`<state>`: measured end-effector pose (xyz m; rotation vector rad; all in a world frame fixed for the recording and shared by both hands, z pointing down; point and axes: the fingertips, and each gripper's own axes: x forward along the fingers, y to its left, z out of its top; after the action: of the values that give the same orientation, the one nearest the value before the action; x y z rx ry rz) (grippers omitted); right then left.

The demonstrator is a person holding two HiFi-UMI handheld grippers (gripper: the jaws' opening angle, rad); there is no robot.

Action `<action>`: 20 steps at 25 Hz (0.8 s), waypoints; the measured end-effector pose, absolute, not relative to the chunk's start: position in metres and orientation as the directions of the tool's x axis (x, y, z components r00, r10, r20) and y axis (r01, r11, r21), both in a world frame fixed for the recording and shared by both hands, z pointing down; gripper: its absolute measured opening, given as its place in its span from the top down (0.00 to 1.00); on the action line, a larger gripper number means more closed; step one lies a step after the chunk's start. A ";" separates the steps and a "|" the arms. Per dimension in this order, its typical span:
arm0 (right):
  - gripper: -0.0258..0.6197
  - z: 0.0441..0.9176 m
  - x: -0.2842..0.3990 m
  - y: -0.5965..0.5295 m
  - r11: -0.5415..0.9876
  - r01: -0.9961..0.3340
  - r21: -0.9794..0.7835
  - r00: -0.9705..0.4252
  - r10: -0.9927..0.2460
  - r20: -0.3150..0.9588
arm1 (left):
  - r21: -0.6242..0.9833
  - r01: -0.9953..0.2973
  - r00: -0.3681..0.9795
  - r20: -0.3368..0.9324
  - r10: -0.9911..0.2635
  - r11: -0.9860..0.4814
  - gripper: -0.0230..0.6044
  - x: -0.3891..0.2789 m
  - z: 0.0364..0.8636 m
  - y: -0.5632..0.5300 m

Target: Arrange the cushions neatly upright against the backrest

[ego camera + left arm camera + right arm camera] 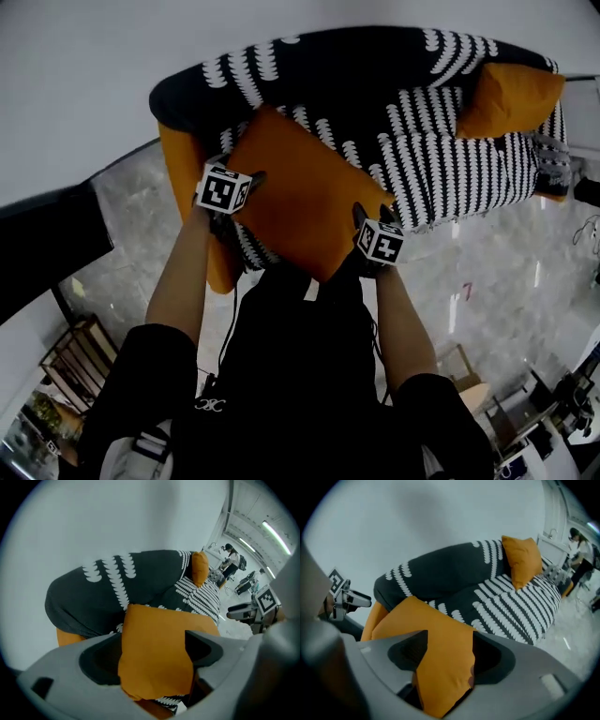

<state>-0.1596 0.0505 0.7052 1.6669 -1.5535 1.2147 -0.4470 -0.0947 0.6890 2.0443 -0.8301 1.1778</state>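
At near end of sofa [450, 169]: orange cushion [300, 192] between wide jaws

Against the dark backrest [337, 75] at the sofa's near end sits the orange cushion. I see my left gripper [154, 653] with jaws spread wide, one cushion corner between them. My right gripper [447, 651] stands equally wide about the opposite corner. At the far end a second cushion [511, 98] stands upright.

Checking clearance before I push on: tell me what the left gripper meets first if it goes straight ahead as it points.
The orange cushion: its corner sits between the open jaws of the left gripper. Past that, probably the sofa's dark backrest, though depth is hard to judge.
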 end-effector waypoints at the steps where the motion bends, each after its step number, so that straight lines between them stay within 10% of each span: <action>1: 0.49 0.719 -0.154 0.054 -0.221 -0.959 -0.175 -0.062 -0.442 0.895 | 0.199 -0.769 0.386 0.902 -0.192 -0.608 0.27 -0.450 0.703 -0.100; 15: 0.42 0.842 -0.139 0.103 -0.499 -0.844 -0.196 -0.091 -0.227 0.970 | 0.181 -0.771 0.263 0.964 -0.047 -0.610 0.27 -0.457 0.830 -0.111; 20: 0.49 0.861 -0.143 0.101 -0.458 -0.855 -0.241 -0.166 -0.198 0.966 | 0.250 -0.775 0.313 0.950 -0.009 -0.580 0.42 -0.446 0.848 -0.098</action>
<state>-0.1430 0.1011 0.8607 1.5900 -1.2089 1.6709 -0.4455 -0.0981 0.8483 1.8523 -0.6979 1.3324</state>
